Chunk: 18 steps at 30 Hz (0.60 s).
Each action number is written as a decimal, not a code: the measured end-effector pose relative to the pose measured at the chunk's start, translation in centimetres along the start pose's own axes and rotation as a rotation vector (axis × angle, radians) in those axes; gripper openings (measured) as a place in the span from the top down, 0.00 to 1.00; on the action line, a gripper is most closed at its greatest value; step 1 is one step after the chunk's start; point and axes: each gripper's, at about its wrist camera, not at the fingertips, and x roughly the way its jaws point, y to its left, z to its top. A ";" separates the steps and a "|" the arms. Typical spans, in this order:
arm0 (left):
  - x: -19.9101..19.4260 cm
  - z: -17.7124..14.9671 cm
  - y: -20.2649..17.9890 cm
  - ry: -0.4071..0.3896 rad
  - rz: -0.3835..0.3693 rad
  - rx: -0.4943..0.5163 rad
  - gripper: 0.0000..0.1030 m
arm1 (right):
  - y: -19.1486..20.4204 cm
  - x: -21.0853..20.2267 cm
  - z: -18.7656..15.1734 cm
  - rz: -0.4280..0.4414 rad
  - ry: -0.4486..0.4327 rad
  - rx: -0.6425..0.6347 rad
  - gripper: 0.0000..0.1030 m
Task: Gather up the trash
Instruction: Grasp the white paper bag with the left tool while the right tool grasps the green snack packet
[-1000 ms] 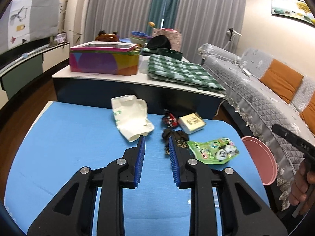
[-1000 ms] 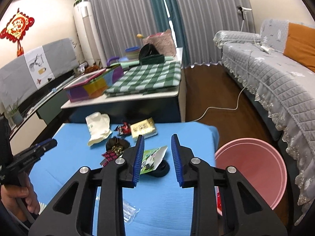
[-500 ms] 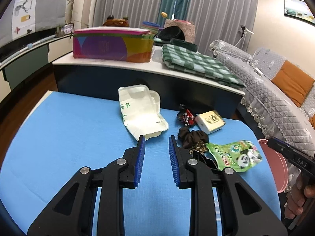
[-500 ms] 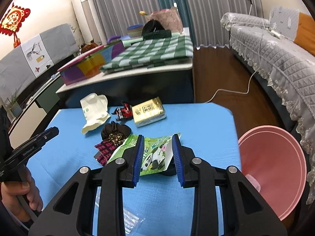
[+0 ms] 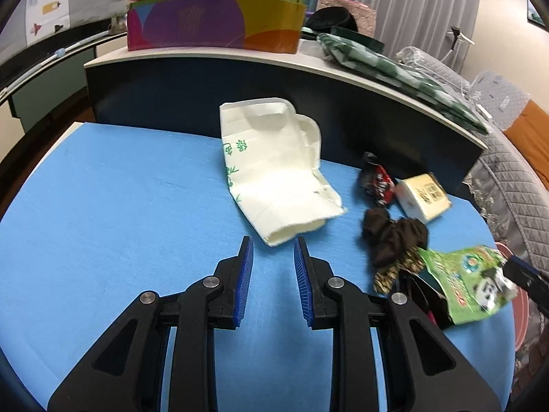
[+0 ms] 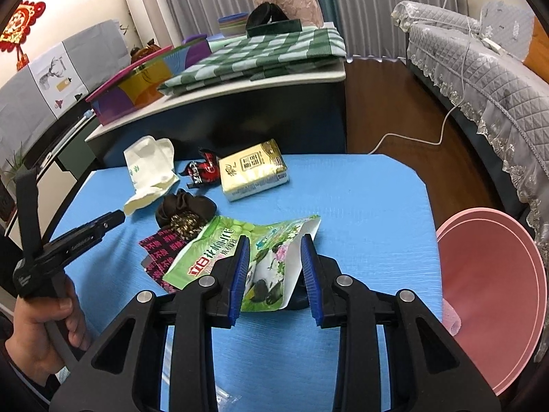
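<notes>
The left gripper, jaws apart and empty, sits just near of the white box. The right gripper straddles the green bag ungripped, jaws parted.

Left gripper pointed forward and down, black arms spread from bottom of its own view, blue ribbed pads parallel, narrow gap between them, nothing clamped. Seen from right wrist view, same gripper appeared at left edge as black nose, gripped from below by bare hand, fingers curled round handle. Right gripper also angled down, jaws parted slightly wider, pads not pressing on anything. Its black tip showed at right edge of left view.
</notes>
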 end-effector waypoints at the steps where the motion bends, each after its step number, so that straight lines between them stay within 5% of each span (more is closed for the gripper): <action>1: 0.3 0.1 0.1 0.004 0.001 -0.005 0.76 | 0.0 0.2 0.0 0.001 0.006 0.001 0.69; 15: 1.6 0.9 0.0 0.008 0.024 -0.014 0.76 | 0.5 0.6 -0.3 0.015 0.016 -0.040 0.87; 18: 1.6 0.9 -0.1 0.005 0.025 -0.008 0.83 | 0.8 0.2 -0.3 0.019 0.002 -0.053 0.90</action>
